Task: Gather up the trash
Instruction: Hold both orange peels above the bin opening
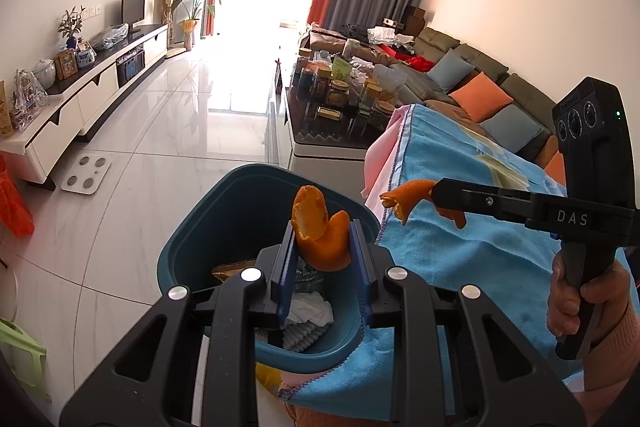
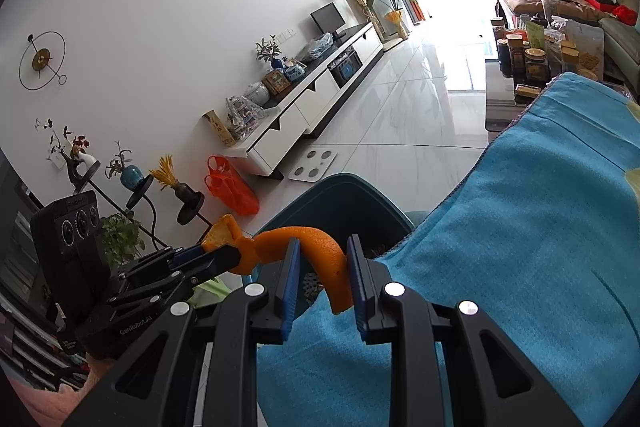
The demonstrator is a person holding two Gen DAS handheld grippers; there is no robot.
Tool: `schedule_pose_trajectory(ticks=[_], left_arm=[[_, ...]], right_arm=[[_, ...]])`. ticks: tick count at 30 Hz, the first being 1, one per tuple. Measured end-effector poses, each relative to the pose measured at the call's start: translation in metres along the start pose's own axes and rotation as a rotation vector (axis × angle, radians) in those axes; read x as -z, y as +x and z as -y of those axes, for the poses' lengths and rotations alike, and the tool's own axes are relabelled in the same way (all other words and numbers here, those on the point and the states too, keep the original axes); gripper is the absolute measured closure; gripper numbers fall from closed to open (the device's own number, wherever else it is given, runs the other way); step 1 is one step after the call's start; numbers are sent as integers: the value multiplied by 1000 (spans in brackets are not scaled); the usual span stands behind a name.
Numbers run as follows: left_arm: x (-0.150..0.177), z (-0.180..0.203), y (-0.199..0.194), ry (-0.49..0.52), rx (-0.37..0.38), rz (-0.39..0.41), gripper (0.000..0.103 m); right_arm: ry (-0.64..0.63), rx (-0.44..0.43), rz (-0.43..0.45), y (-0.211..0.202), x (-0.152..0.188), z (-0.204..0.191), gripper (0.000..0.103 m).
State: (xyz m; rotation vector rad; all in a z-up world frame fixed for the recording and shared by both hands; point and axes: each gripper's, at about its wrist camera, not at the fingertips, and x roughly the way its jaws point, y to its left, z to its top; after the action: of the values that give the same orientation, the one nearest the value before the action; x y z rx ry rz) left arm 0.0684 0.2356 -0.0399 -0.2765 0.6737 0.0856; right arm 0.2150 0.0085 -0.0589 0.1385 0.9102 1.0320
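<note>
My left gripper (image 1: 323,241) is shut on a curled piece of orange peel (image 1: 320,231) and holds it above the teal trash bin (image 1: 192,239). The bin holds crumpled paper and other scraps. My right gripper (image 2: 323,263) is shut on another strip of orange peel (image 2: 320,251). It hovers at the edge of the blue-covered table (image 2: 520,227), just beside the bin (image 2: 340,195). In the left wrist view the right gripper (image 1: 434,193) comes in from the right with its peel (image 1: 404,201). In the right wrist view the left gripper (image 2: 208,253) holds its peel (image 2: 224,233).
A blue towel (image 1: 460,247) over a pink cloth covers the table. White tiled floor (image 1: 168,131) lies beyond the bin, with a bathroom scale (image 1: 86,173). A TV cabinet (image 1: 80,95) runs along the left wall. A cluttered coffee table (image 1: 336,99) and sofa (image 1: 472,79) stand behind.
</note>
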Motion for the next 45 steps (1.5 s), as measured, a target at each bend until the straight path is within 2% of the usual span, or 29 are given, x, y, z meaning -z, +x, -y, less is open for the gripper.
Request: schedule_pose_trajectory(ticks=[45], left_arm=[[7, -13, 44, -46, -49, -67, 78]], right_arm=[[-14, 16, -84, 39, -8, -10, 81]])
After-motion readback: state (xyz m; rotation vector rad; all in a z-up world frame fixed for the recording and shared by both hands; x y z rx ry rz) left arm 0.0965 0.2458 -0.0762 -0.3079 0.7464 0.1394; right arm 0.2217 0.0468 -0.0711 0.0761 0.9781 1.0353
